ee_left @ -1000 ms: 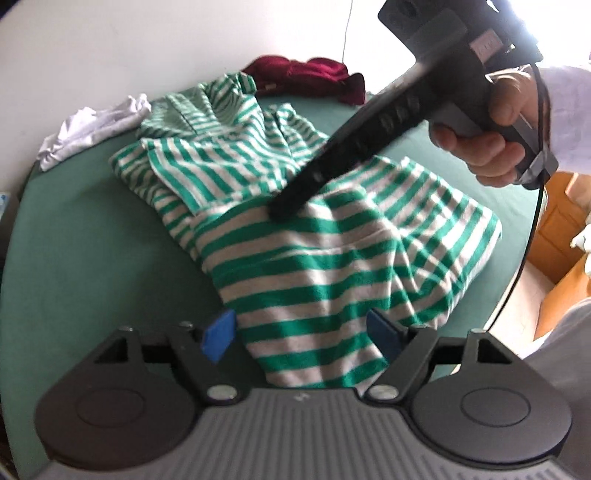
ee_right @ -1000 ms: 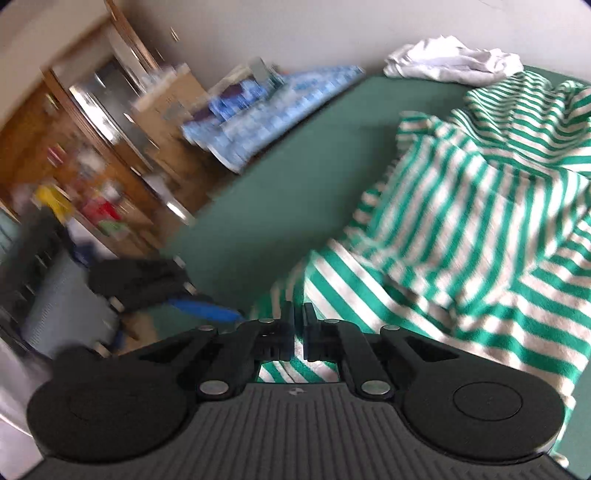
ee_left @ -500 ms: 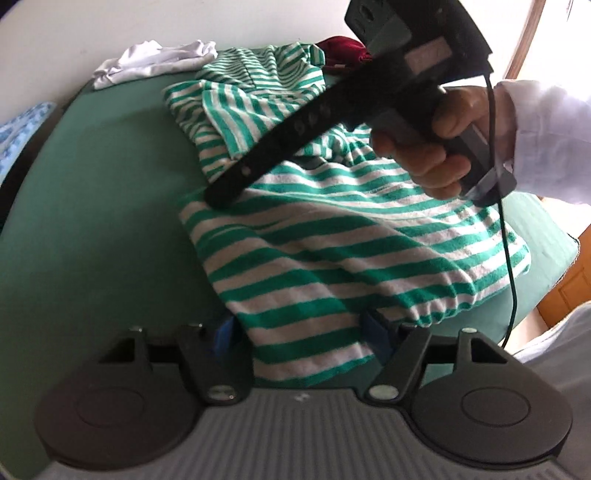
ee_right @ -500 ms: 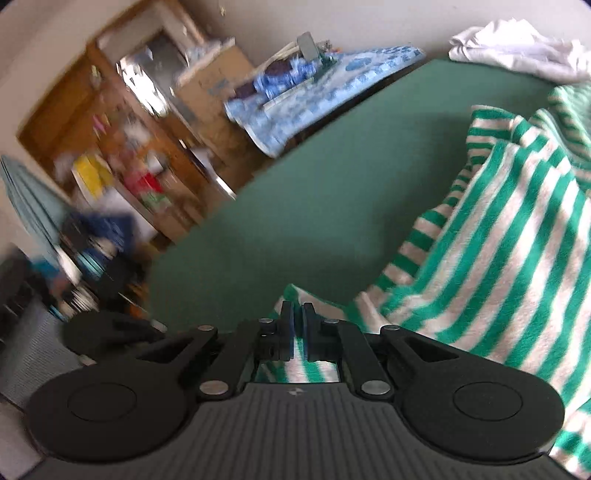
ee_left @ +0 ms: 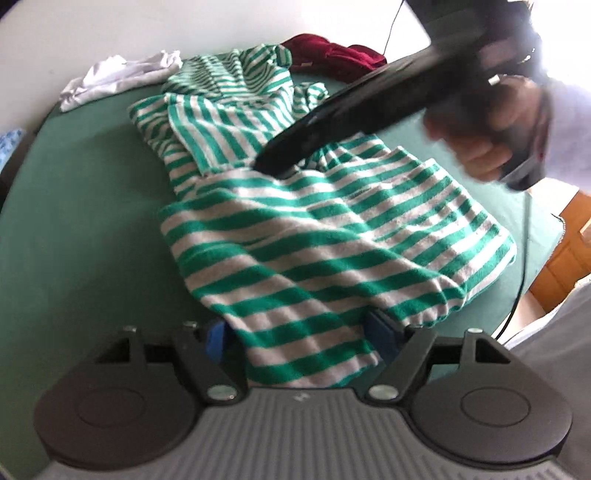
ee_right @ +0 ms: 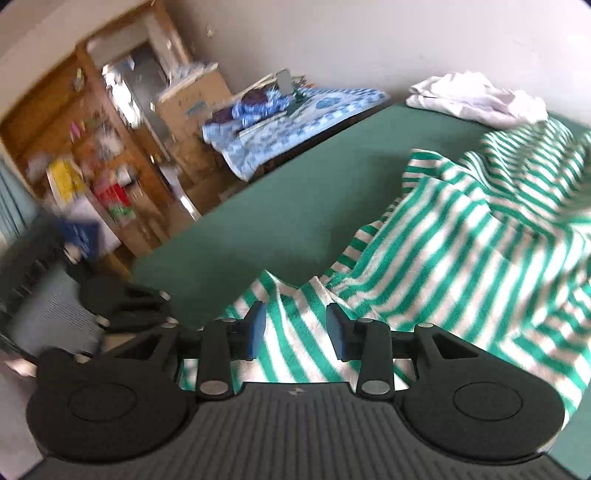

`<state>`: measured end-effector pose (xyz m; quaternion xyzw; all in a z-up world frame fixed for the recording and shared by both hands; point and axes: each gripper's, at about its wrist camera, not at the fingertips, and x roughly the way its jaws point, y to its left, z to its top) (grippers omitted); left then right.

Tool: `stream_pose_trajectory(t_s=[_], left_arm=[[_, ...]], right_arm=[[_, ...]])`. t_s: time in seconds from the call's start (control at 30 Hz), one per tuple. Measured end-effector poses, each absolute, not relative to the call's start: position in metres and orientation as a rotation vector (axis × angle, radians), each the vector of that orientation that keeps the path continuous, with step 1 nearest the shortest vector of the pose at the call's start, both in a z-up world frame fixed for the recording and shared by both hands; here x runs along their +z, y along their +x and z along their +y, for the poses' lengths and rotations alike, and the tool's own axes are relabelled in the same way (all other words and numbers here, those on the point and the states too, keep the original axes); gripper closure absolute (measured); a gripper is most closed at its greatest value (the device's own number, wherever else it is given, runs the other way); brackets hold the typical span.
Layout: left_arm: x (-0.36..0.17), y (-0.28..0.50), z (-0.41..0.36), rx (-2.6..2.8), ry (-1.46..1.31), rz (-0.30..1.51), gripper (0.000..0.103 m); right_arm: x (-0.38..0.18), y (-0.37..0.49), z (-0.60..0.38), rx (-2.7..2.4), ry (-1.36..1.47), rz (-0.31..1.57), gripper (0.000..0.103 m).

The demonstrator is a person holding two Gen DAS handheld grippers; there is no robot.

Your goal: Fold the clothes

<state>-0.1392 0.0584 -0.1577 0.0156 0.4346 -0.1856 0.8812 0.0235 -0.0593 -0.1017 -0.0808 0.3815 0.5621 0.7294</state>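
Both views are wide fisheye pictures taken from just behind a gripper's fingers, close and low over the green table (ee_left: 74, 221). The left wrist view looks along the table toward the pale wall (ee_left: 184, 26) at the top of the frame, with the right gripper (ee_left: 275, 164) crossing in from the upper right. The right wrist view faces leftward across the table toward wooden shelves (ee_right: 92, 155) at upper left. Both share the striped garment (ee_left: 314, 236), the white cloth (ee_right: 476, 98) and the table.
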Motion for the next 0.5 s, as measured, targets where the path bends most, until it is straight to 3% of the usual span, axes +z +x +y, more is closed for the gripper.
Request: stream_pose_trajectory(t_s=[0.33, 0.37, 0.4, 0.5], left_arm=[[-0.16, -0.138, 0.06, -0.409, 0.061, 0.874, 0.021], [-0.16, -0.137, 0.06, -0.409, 0.061, 0.872, 0.021], [-0.16, -0.137, 0.061, -0.409, 0.06, 0.87, 0.021], [-0.159, -0.135, 0.064, -0.409, 0.06, 0.863, 0.02]], right_arm=[[-0.116, 0.036, -0.029, 1.3, -0.328, 0.891, 0.061], [-0.115, 0.036, -0.028, 1.315, -0.336, 0.913, 0.072], [-0.112, 0.036, -0.029, 1.334, -0.332, 0.927, 0.091], [-0.102, 0.035, -0.036, 1.377, -0.293, 0.919, 0.093]])
